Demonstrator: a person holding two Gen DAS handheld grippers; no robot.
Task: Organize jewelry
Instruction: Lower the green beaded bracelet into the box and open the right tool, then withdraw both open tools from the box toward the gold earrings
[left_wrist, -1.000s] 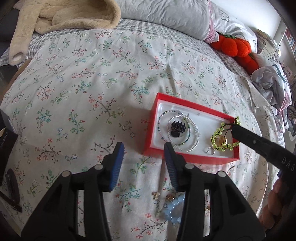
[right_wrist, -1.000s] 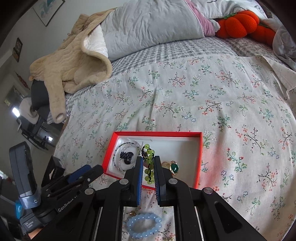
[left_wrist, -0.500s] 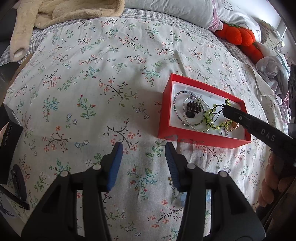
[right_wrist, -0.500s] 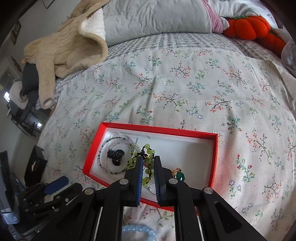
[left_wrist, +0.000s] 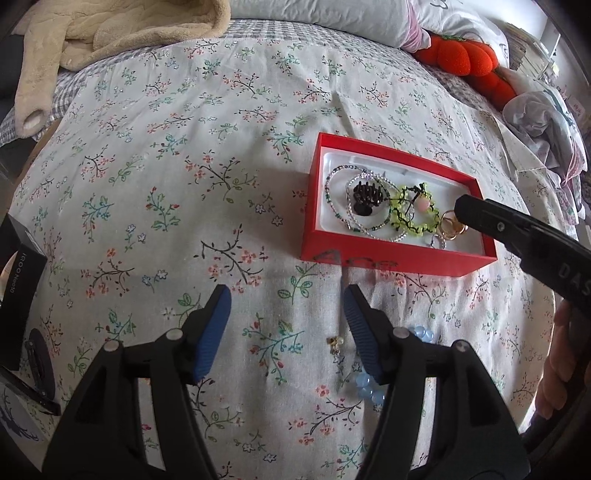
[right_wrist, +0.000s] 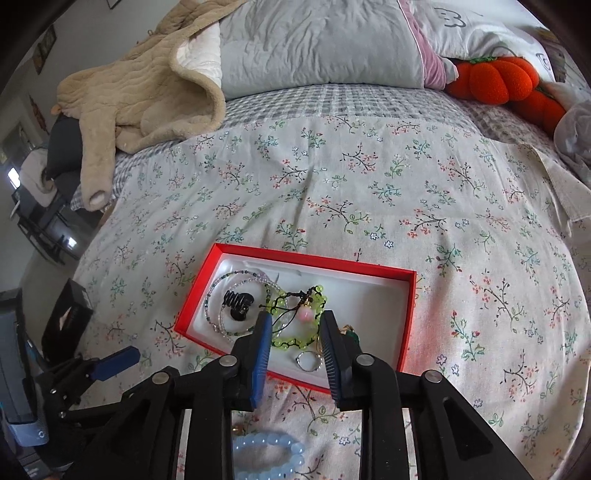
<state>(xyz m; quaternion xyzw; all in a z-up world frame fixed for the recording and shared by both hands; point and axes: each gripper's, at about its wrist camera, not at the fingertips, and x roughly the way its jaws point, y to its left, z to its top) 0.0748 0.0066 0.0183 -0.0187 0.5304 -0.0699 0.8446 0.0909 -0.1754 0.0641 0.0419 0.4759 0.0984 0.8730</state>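
A: What's on the left?
B: The left gripper (left_wrist: 286, 321), fingers spread wide over the floral bedspread (left_wrist: 177, 155), holding nothing

A: And the jewelry?
B: The green bead bracelet (right_wrist: 297, 321) lies loose in the red box (left_wrist: 388, 258), beside the black hair clip (left_wrist: 365, 197). The right gripper (right_wrist: 293, 339) hangs above it, fingers parted. A blue bead bracelet (right_wrist: 266, 456) sits outside the box, near the camera
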